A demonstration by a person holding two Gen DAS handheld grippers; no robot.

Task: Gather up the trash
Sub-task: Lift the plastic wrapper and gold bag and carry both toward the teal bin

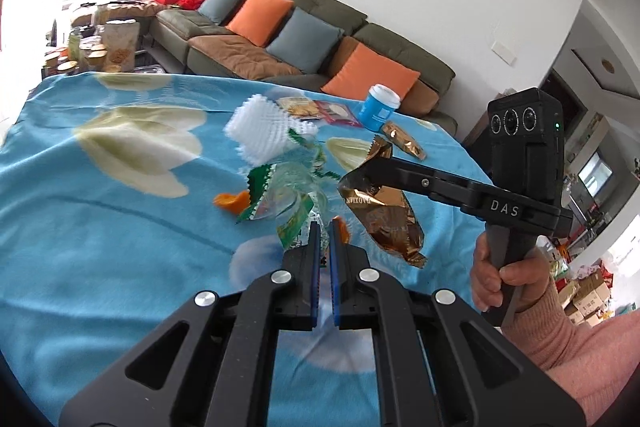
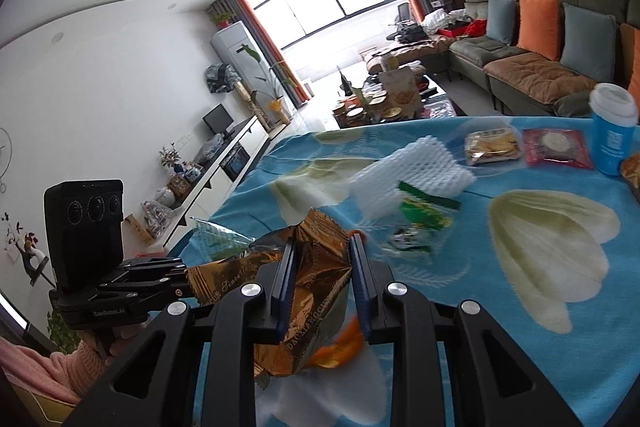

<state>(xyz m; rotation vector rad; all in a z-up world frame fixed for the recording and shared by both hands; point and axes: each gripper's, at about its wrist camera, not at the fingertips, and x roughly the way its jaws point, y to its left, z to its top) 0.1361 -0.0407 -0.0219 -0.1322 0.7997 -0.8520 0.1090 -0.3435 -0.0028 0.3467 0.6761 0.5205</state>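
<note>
My left gripper [image 1: 325,227] is shut on the edge of a clear green-printed wrapper [image 1: 294,219], which hangs blurred just above the blue flowered tablecloth [image 1: 100,227]. In the right wrist view the left gripper [image 2: 188,277] comes in from the left with that wrapper [image 2: 216,235] at its tips. My right gripper [image 2: 322,247] is shut on a crumpled gold foil wrapper [image 2: 316,291], lifted off the cloth. From the left wrist, the right gripper [image 1: 360,173] pinches the top of the gold wrapper [image 1: 384,219]. Orange peel [image 1: 232,203] lies on the cloth; more orange peel [image 2: 340,347] shows under the gold wrapper.
Farther back lie a white foam net [image 2: 408,175], another green wrapper [image 2: 424,223], a cracker pack [image 2: 492,147], a red packet [image 2: 556,147], a small gold wrapper [image 1: 404,141] and an upright blue cup [image 2: 614,131]. A sofa [image 1: 280,39] stands beyond the table.
</note>
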